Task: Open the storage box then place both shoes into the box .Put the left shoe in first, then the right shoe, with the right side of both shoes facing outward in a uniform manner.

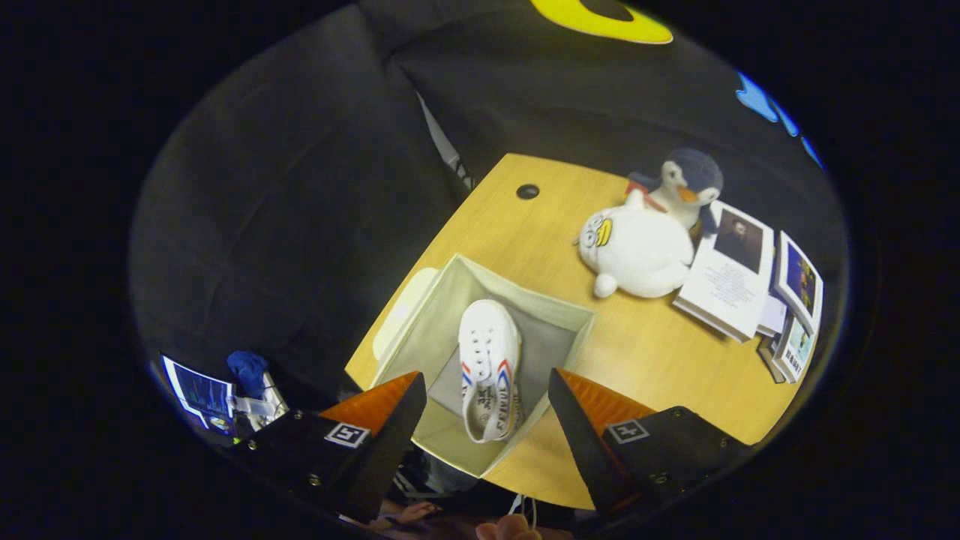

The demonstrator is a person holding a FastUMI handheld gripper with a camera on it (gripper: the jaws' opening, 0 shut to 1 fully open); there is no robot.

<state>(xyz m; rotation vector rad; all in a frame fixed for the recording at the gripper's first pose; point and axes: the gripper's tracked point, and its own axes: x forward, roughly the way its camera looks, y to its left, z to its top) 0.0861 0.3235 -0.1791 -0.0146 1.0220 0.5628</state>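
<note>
- Gripper (487, 409) hangs above the storage box (420, 330), fingers spread wide, gripping nothing.
- White shoe (489, 367) lies inside the box, between the fingers.
- Plush penguin (649, 240) sits far right on the table (645, 352).

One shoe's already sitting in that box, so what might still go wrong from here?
The shoe lies down the middle of the open box, so the second shoe may have little room beside it. The claw hangs open above it, fingers apart and holding nothing. The soft box walls could fold inward if bumped on the next drop.
</note>
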